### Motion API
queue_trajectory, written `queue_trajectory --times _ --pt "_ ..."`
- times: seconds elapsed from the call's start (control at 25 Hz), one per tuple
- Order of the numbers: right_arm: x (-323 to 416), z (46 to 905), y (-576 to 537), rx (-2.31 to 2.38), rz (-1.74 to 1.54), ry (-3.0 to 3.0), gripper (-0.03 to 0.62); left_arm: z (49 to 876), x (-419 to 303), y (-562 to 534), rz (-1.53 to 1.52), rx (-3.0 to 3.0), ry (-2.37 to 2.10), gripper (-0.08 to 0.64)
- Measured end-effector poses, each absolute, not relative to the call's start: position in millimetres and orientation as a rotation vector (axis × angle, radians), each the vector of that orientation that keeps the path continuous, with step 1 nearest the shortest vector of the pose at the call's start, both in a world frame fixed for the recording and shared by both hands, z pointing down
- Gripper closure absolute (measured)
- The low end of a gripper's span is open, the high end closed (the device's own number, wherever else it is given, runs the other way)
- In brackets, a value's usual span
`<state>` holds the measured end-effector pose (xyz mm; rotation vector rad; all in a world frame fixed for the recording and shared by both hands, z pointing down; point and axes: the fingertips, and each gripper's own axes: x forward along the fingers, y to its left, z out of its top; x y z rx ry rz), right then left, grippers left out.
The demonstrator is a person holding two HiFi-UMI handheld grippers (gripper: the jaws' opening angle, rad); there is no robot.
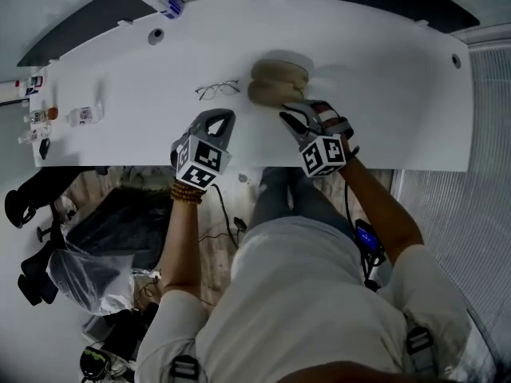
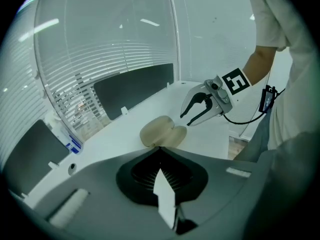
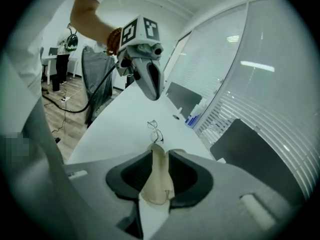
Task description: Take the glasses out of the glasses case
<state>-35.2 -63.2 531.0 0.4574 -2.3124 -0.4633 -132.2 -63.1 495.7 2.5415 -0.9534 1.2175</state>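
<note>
The glasses case (image 1: 278, 82), just ahead of the right gripper (image 1: 295, 116), has a soft, matt beige skin; whether it is cloth or leatherette cannot be told. The glasses (image 1: 218, 89), beyond the tips of the left gripper (image 1: 219, 116), have a thin dark wire frame, seemingly metal, and clear lenses. Under both grippers the table (image 1: 383, 94) is smooth and white with a faint sheen. Each gripper has a matt grey plastic shell with dark ribbed lining inside the jaws. Behind the left gripper sits a bracelet (image 1: 185, 191) of brown, wood-like beads. The glove (image 1: 331, 124) behind the right gripper is black and red fabric. The glass wall (image 2: 100, 44) past the left gripper is glossy with frosted stripes.
</note>
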Motion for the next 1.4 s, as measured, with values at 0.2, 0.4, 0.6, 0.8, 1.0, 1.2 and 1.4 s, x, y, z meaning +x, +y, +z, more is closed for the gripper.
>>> queue_trajectory --times 0.2,0.4,0.6,0.8,1.0,1.2,1.4 --pt "-30 469 -62 0.583 -0.405 -2.395 0.505 457 -114 -55 1.051 2.585 -1.023 0.557" --pt "-22 406 -58 0.706 -0.321 -2.491 0.533 415 -91 -48 0.873 2.612 -1.081 0.557" --pt "-7 339 -49 0.864 -0.229 -2.601 0.554 360 -61 -46 0.607 2.703 -1.182 0.557" --pt "6 271 -38 0.975 -0.221 -2.706 0.577 310 -27 -34 0.416 2.815 -1.19 0.557" --pt "21 211 -18 1.104 -0.231 -2.82 0.589 264 -9 -14 0.18 2.823 -1.207 0.557" --pt "30 165 2 1.171 -0.235 -2.887 0.589 212 -8 -2 -0.023 2.827 -1.26 0.557" --pt "39 146 19 1.186 -0.152 -2.938 0.589 180 -2 9 -0.158 2.806 -1.264 0.557"
